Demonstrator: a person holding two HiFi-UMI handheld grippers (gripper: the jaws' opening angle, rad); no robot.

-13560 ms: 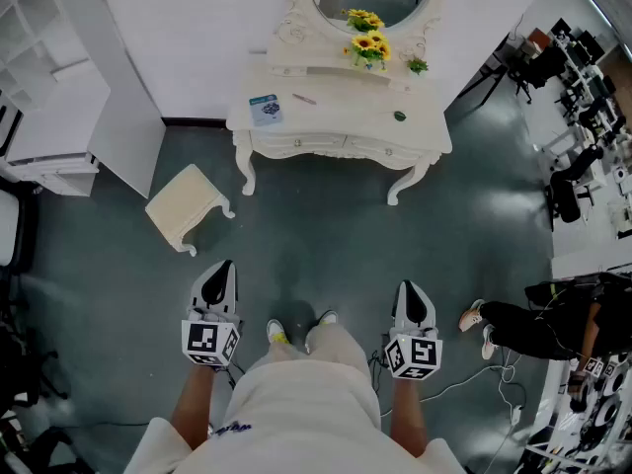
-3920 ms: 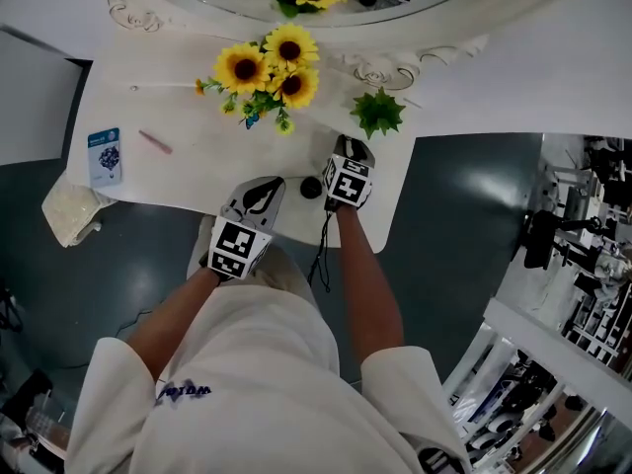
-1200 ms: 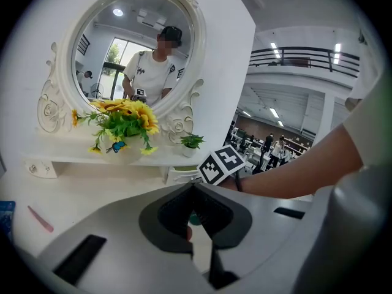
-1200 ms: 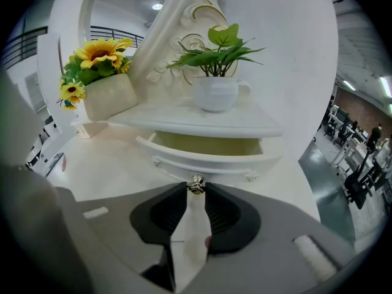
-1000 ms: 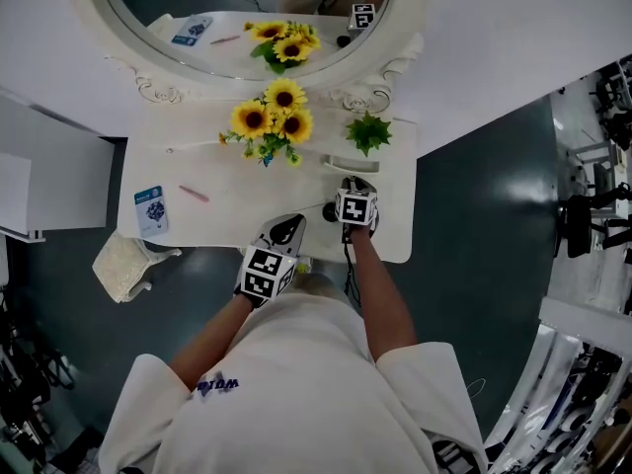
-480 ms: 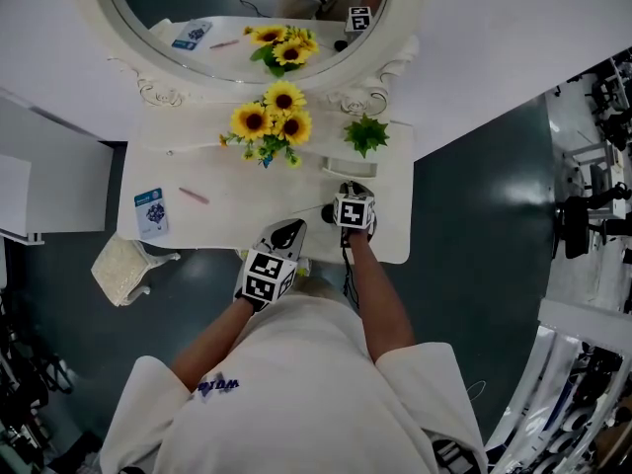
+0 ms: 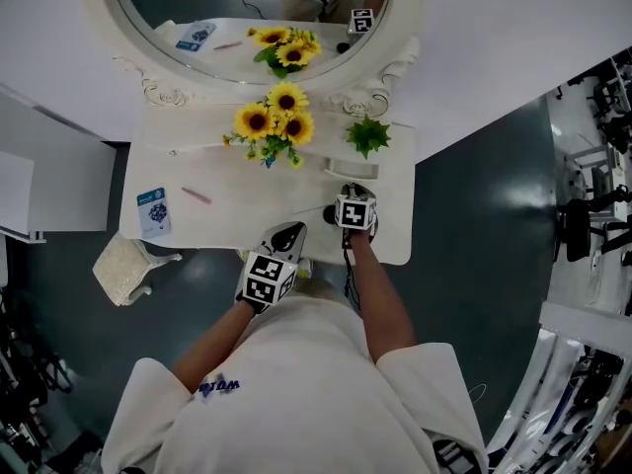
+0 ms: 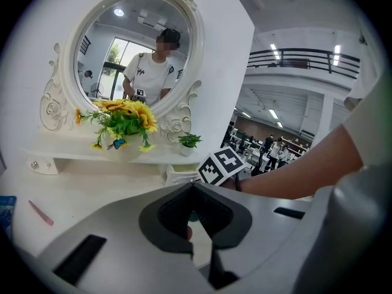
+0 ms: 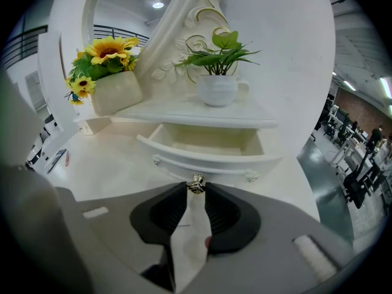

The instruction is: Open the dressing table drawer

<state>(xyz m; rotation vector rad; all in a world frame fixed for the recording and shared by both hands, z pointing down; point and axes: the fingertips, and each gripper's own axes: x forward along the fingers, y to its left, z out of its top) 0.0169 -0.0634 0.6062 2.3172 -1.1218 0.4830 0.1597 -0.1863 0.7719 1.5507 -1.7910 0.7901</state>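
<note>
The small upper drawer (image 9: 208, 149) of the white dressing table (image 7: 237, 220) stands pulled out under the shelf, its inside bare. In the head view the drawer (image 7: 353, 169) sits just ahead of my right gripper (image 7: 354, 190). My right gripper (image 9: 196, 188) is shut on the drawer's little metal knob (image 9: 196, 183), which sits between its fingertips. My left gripper (image 7: 287, 232) hovers at the table's front edge, left of the right one, shut with nothing in it. In the left gripper view its jaws (image 8: 192, 186) meet, and the right gripper's marker cube (image 8: 224, 165) shows beyond them.
An oval mirror (image 7: 247, 8) rises at the back of the table. A sunflower vase (image 7: 272, 121) and a small potted plant (image 7: 368, 134) stand on the shelf. A blue card (image 7: 153, 210) and a pink pen (image 7: 196, 196) lie at the left. A cream stool (image 7: 123, 265) stands below the table's left end.
</note>
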